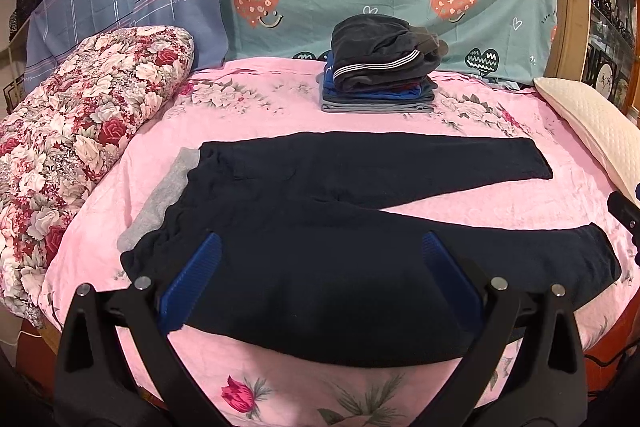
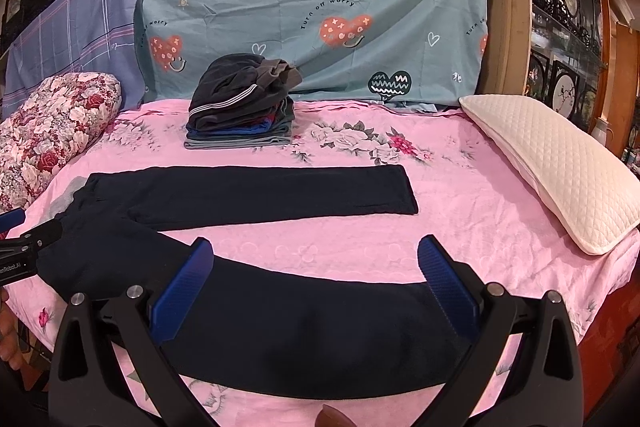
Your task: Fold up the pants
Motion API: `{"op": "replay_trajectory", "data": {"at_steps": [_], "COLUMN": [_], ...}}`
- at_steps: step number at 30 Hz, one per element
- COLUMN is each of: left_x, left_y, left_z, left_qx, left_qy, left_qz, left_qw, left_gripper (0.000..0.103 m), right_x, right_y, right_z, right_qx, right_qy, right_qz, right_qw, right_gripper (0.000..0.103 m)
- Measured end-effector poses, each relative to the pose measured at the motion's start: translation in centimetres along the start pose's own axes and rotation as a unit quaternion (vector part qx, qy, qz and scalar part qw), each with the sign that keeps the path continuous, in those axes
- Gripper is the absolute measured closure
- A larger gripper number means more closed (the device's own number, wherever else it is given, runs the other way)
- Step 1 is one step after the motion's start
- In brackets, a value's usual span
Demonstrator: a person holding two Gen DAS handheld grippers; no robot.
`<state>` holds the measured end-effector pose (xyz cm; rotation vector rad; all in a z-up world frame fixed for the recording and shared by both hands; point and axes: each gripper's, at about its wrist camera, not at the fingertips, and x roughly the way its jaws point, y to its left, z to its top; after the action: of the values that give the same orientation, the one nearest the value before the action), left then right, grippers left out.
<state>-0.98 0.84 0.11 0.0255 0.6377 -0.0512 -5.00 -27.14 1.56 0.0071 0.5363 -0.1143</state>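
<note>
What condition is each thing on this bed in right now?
Pants: spread flat, legs apart, unfolded.
Clothes stack: folded, piled.
Left tool: open, above the pants.
Right tool: open, above the near leg.
Pillow: lying on the bed's right edge.

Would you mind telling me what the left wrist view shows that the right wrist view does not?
Only the left wrist view shows the pants' whole grey waistband and the left gripper open over the near leg. Only the right wrist view shows the whole white pillow and the right gripper open. Both share the dark pants, the stack of folded clothes and the pink sheet.
</note>
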Motion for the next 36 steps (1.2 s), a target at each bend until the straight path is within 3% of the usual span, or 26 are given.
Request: {"op": "replay_trajectory", "data": {"at_steps": [26,31,36], "left_x": [0.9,1.8,4.7], "left_y": [0.8,5.9,14.0], "left_z": [-0.4,0.9,4.1], "left_qx": [0.002,-0.002,-0.025], "left_qy": [0.008,0.011,0.022], "left_qz": [0.006,0.072,0.142], "left_qw": [0.9999,0.9973,0.9893], "left_gripper": [0.002,0.002,0.002], "right_x": [0.6,1.3,4.4], "right_y": [0.5,1.1,3.1], "right_z": [-0.5,0.6,4.7], "right_qx": [-0.013,-0.038,-0.061], "right_qy": [0.010,0.020,0.056], "right_qz": [0.003,0.039,0.139], "right_qw": [1.000,0.998,0.987], "right_gripper": [0.001,0.001,0.001]}}
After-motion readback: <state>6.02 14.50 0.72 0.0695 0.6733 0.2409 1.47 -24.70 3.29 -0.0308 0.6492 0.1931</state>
